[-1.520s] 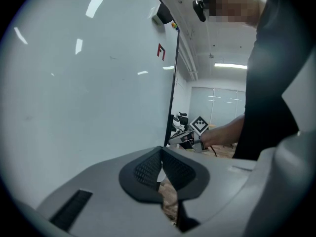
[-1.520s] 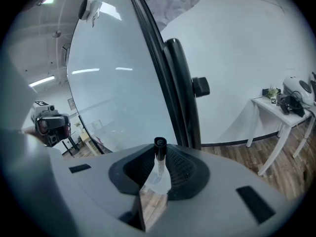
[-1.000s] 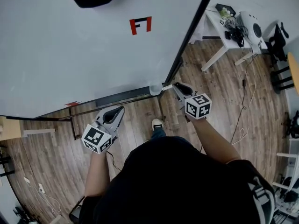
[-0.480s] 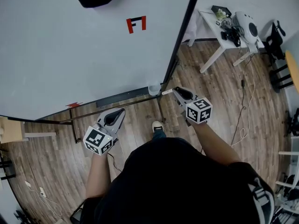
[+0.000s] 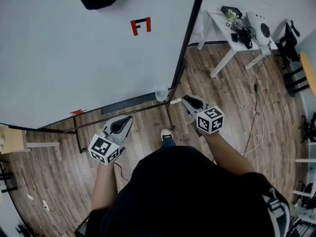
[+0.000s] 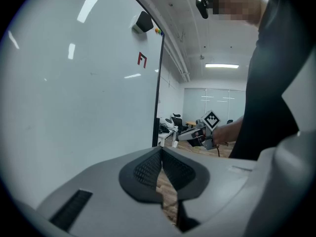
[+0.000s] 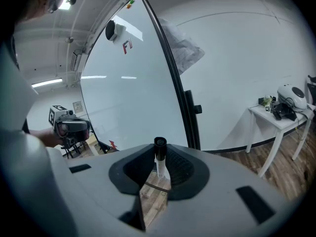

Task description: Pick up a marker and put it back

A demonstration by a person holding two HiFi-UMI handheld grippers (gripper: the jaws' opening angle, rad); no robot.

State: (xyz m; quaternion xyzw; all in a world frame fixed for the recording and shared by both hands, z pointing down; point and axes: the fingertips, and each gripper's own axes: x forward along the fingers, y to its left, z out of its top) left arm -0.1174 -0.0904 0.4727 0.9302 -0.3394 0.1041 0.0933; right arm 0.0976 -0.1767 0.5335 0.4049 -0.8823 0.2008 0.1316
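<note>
The small pale cup point(image 5: 161, 94) at the lower edge of your whiteboard point(image 5: 74, 63) is seen from above, and you cannot tell what, if anything, is in it. Your right gripper point(image 5: 186, 101) is clamped on the marker point(image 7: 159, 158), near that cup. It has a white barrel with a black far end, and in the head view only a short white stub shows past the jaws. Your left gripper point(image 5: 125, 119) holds nothing, its jaws pressed together, low over the wood floor point(image 5: 237, 93).
</note>
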